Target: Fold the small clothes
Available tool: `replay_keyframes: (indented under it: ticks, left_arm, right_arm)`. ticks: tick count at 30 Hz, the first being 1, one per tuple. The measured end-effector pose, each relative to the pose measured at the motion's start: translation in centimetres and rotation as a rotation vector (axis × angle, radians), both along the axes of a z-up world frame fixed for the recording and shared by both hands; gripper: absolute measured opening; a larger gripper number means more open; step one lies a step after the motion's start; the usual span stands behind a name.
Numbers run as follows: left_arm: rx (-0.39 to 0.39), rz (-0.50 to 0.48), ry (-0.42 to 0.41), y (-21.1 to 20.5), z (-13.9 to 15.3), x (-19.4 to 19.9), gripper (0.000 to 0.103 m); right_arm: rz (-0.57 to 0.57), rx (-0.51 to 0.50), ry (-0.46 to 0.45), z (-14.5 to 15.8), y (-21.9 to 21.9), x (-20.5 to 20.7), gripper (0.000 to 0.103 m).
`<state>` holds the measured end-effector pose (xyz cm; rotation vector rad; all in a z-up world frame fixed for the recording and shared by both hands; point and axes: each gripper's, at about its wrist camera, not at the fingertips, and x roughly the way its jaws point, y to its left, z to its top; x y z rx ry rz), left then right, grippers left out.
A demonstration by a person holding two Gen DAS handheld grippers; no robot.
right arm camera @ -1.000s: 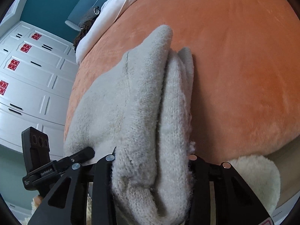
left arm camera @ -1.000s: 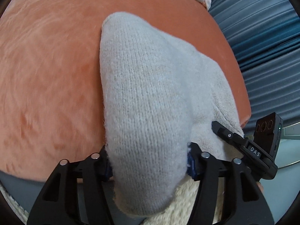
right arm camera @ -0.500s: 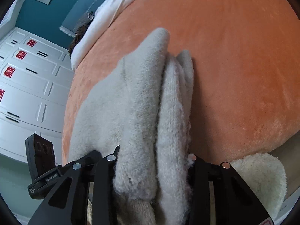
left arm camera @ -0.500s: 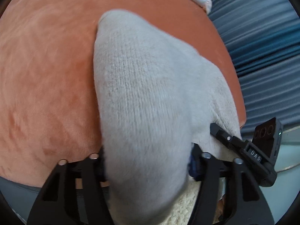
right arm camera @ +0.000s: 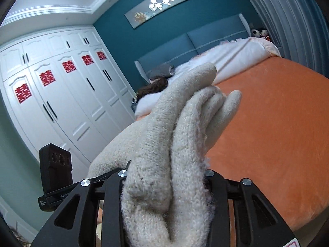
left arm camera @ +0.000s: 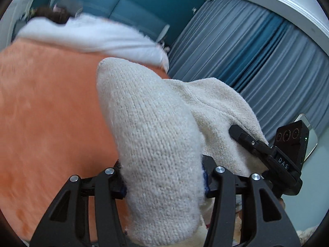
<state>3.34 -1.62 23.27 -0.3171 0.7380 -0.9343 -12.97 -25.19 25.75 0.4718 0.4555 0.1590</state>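
A cream knitted garment (left arm camera: 156,135) hangs between both grippers, lifted above the orange bed cover (left arm camera: 47,111). My left gripper (left arm camera: 163,182) is shut on one thick fold of it; the knit bulges over the jaws and hides the fingertips. My right gripper (right arm camera: 166,177) is shut on a bunched, several-layered part of the same garment (right arm camera: 178,127), also above the orange cover (right arm camera: 275,127). The right gripper's body shows at the right of the left wrist view (left arm camera: 273,154), against the knit.
A white duvet (right arm camera: 232,55) and a dark pillow lie at the head of the bed by a teal headboard (right arm camera: 207,39). White wardrobes (right arm camera: 61,98) stand on the left. Blue-grey curtains (left arm camera: 257,61) hang on the right side.
Both grippers have lifted and tilted upward with the garment. The knit has come off the orange cover, and the room's walls, wardrobes and curtains have come into view.
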Motion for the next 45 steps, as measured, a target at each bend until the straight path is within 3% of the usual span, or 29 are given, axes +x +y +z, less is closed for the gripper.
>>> replay_keyframes:
  ticks: [3,5,7,8,10,11,13,18,20,22,25,28,29,30,33,37,39,41,42,45]
  left_arm:
    - [0.034,0.042,-0.061,2.4,0.9,1.4,0.055]
    - [0.079,0.074,-0.061,3.8,-1.0,3.1,0.06]
    - [0.143,0.135,-0.016,5.2,-5.1,4.8,0.071]
    - [0.191,0.177,0.025,6.3,-7.7,5.4,0.077]
    - [0.289,0.237,0.128,8.6,-13.2,6.1,0.077]
    - [0.319,0.268,0.193,9.8,-15.4,6.6,0.076]
    - [0.273,0.29,0.268,13.1,-18.0,5.6,0.076]
    - [0.144,0.337,0.337,16.5,-19.1,7.0,0.083]
    - [0.118,0.338,0.369,15.3,-19.3,8.7,0.091]
    - [0.1,0.321,0.408,14.0,-20.0,9.8,0.092]
    - [0.102,0.289,0.482,11.8,-22.4,11.5,0.092]
    - [0.064,0.256,0.563,10.5,-25.1,12.8,0.089]
    - [0.035,0.24,0.586,10.2,-25.8,13.1,0.078]
    - [0.021,0.237,0.598,10.0,-26.0,13.4,0.069]
    - [0.033,0.211,0.514,9.5,-23.6,13.3,0.051]
    - [0.008,0.189,0.328,9.6,-18.0,13.3,0.049]
    - [-0.026,0.197,0.295,10.2,-16.7,13.5,0.05]
    - [0.002,0.21,0.278,10.4,-17.2,13.8,0.057]
    - [0.057,0.225,0.275,10.1,-18.3,13.9,0.063]
    - [0.312,0.277,0.347,8.7,-23.4,13.8,0.06]
  right_arm:
    - [0.027,0.022,-0.022,-0.4,1.8,2.6,0.037]
    - [0.013,0.043,0.011,-3.2,2.6,5.0,0.043]
    - [-0.014,0.015,0.106,-7.7,3.6,7.8,0.054]
    - [-0.046,-0.009,0.204,-11.0,3.9,9.4,0.06]
    - [-0.12,-0.022,0.42,-17.4,4.1,10.8,0.061]
    - [-0.131,0.013,0.474,-19.4,3.9,10.3,0.061]
    - [-0.143,0.094,0.498,-21.8,3.6,8.8,0.061]
    - [-0.145,0.052,0.498,-21.8,3.7,9.8,0.071]
    - [-0.147,0.074,0.479,-21.5,3.2,11.5,0.081]
    - [-0.146,0.053,0.5,-21.9,3.4,13.2,0.082]
    - [-0.13,0.029,0.565,-24.5,3.6,16.3,0.082]
    - [-0.102,0.155,0.635,-27.9,3.1,18.1,0.082]
    - [-0.096,0.194,0.629,-28.4,3.0,18.3,0.075]
    - [-0.085,0.222,0.61,-28.6,2.9,18.3,0.05]
    - [-0.053,0.194,0.561,-25.8,3.5,19.3,0.034]
    - [0.037,0.103,0.349,-18.2,5.3,19.3,0.033]
    - [0.055,0.09,0.271,-16.2,5.5,19.1,0.034]
    - [0.052,0.072,0.281,-17.3,5.0,19.5,0.038]
    - [0.044,0.062,0.323,-19.0,4.7,20.4,0.041]
    - [-0.063,0.046,0.582,-25.7,3.4,21.9,0.04]
